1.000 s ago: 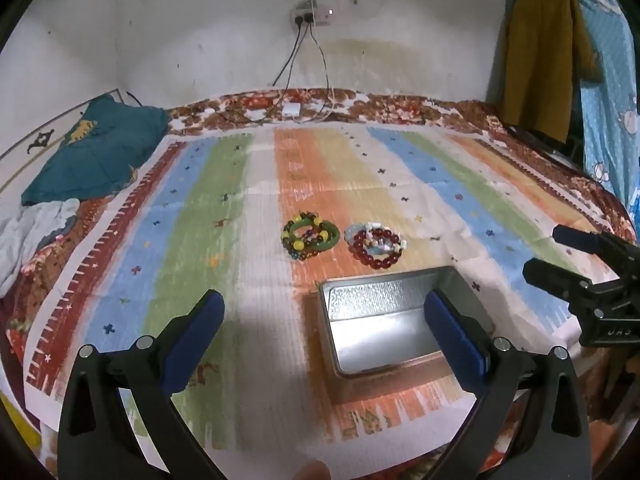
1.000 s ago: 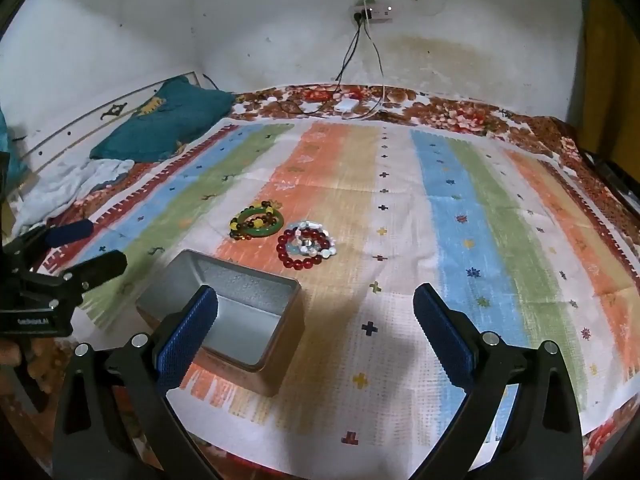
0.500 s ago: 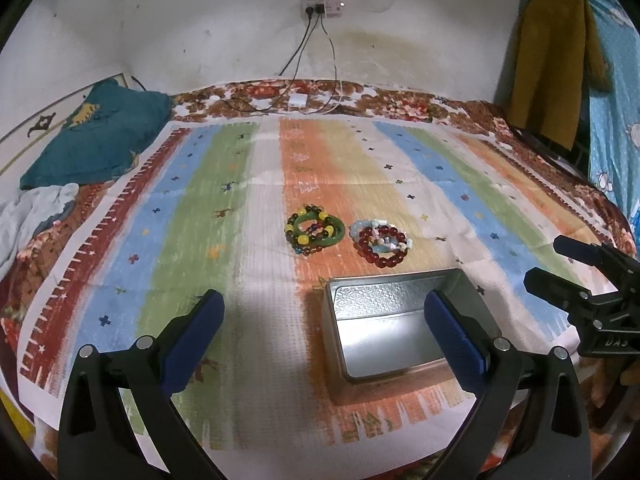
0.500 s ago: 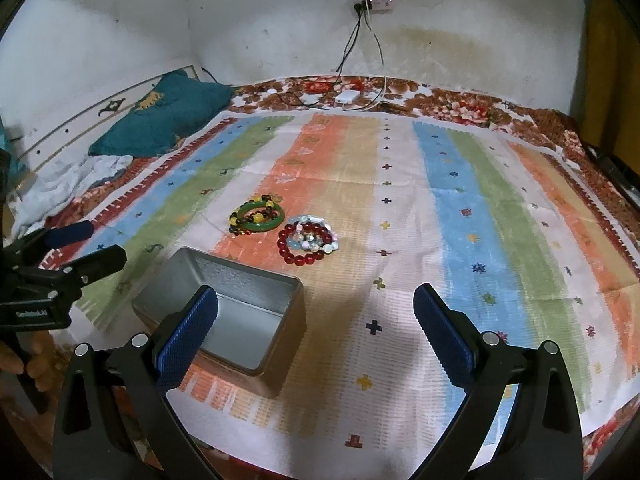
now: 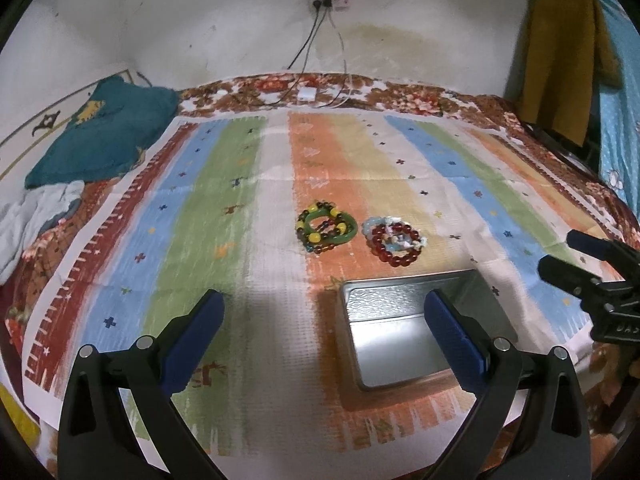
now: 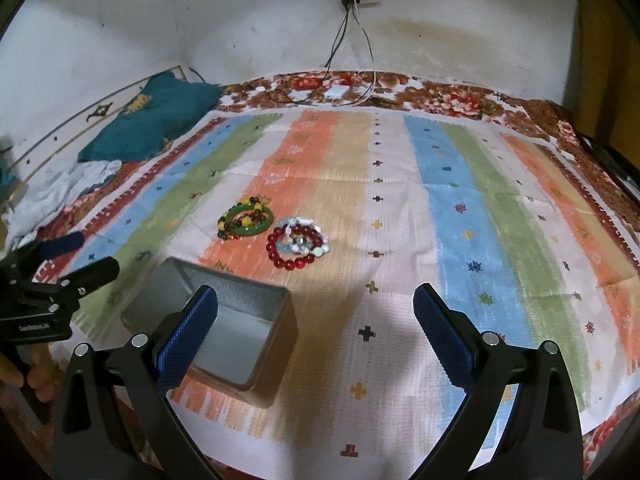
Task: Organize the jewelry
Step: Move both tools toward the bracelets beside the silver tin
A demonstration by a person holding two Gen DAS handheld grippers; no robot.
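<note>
Two piles of bracelets lie on a striped cloth (image 5: 224, 208): a green bangle with yellow and dark beads (image 5: 326, 226) (image 6: 246, 222) and, to its right, red and pale bead bracelets (image 5: 394, 242) (image 6: 298, 246). An open, empty metal tin (image 5: 412, 328) (image 6: 216, 332) stands nearer to me. My left gripper (image 5: 324, 332) is open and empty, hovering before the tin. My right gripper (image 6: 316, 328) is open and empty, just right of the tin; it also shows at the right edge of the left wrist view (image 5: 580, 264).
The cloth covers a bed with a floral sheet (image 6: 452, 100). A teal pillow (image 5: 104, 132) and white cloth (image 5: 36, 220) lie at far left. A charger and cables (image 5: 308, 94) hang from a wall socket. Clothes (image 5: 560, 52) hang at right.
Both grippers have risen and tilted slightly; the bracelets and tin sit a little lower in view. Nothing was picked up and the jaws stayed open.
</note>
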